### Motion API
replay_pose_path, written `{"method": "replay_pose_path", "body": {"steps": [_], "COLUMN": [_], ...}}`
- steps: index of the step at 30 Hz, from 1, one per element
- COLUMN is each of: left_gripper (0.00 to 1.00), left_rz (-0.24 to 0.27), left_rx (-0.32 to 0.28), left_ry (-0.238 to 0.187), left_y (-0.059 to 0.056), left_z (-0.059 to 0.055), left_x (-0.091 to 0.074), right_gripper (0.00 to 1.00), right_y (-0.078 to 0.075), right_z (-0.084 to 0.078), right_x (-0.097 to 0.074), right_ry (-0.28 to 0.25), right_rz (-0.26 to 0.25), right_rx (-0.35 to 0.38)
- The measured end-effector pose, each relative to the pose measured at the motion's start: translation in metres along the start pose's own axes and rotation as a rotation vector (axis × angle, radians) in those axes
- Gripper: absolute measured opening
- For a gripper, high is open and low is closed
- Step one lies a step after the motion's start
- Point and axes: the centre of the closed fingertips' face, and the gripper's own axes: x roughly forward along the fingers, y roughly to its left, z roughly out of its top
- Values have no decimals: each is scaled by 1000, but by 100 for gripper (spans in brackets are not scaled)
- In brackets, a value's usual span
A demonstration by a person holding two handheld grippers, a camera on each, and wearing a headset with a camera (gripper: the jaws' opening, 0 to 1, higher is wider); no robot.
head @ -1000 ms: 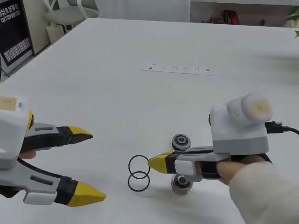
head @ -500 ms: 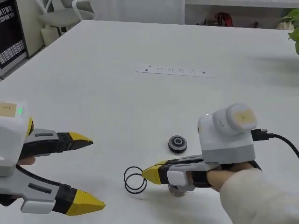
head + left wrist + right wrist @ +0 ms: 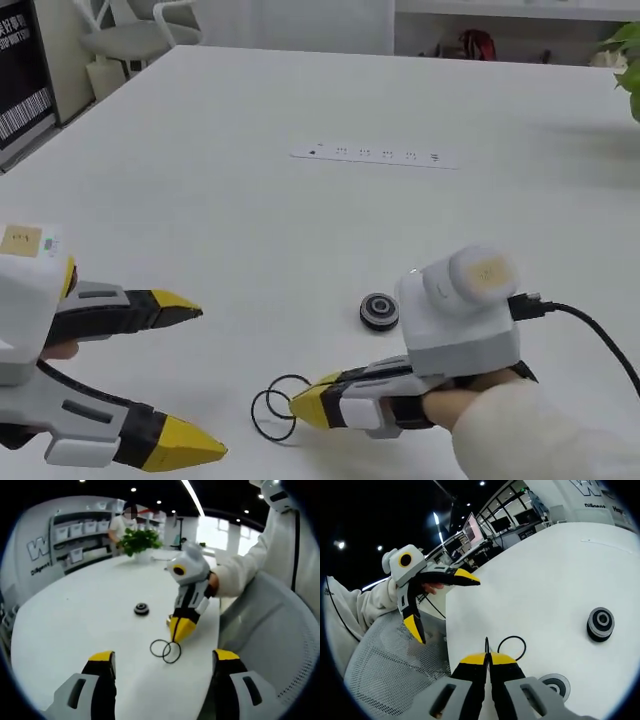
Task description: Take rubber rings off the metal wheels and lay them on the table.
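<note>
Two thin black rubber rings lie overlapping on the white table. My right gripper is shut, its yellow tips pinching the edge of one ring; the other ring lies flat just past them. A bare metal wheel sits beside its right jaw. Further off stands a wheel with a black ring on it, also in the right gripper view. My left gripper is open, apart to the left, facing the rings and the right gripper.
A white power strip lies across the table further back. A potted plant stands at the far right and a chair at the far left. A grey mesh chair is behind the table's near edge.
My right gripper has moved nearer to me along the table, drawing the pinched ring with it and now covering the bare wheel in the head view. The left gripper has stayed open.
</note>
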Motion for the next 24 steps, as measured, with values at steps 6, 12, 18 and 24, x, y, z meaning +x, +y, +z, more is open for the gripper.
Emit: {"method": "replay_pose_path", "body": {"steps": [6,12,18,24], "left_gripper": [80,80,80,80], "left_rz": [-3,-11,-13,-16], "left_rx": [2,2,1,-2], "left_ry": [3,6,5,10], "left_y": [-1,-2,-2,-3], "left_z": [-1,-1,-1,-2], "left_x": [0,1,1,2], "right_gripper": [0,0,2,5], "right_y": [-1,-5,-12,-16], "right_z": [-4,-3,-5,-2], "right_x": [1,1,-1,-4], "right_ry": [20,20,30,20], "right_rz": [-12,-37,-74,-94], "right_rx": [-12,-20,-39,-41]}}
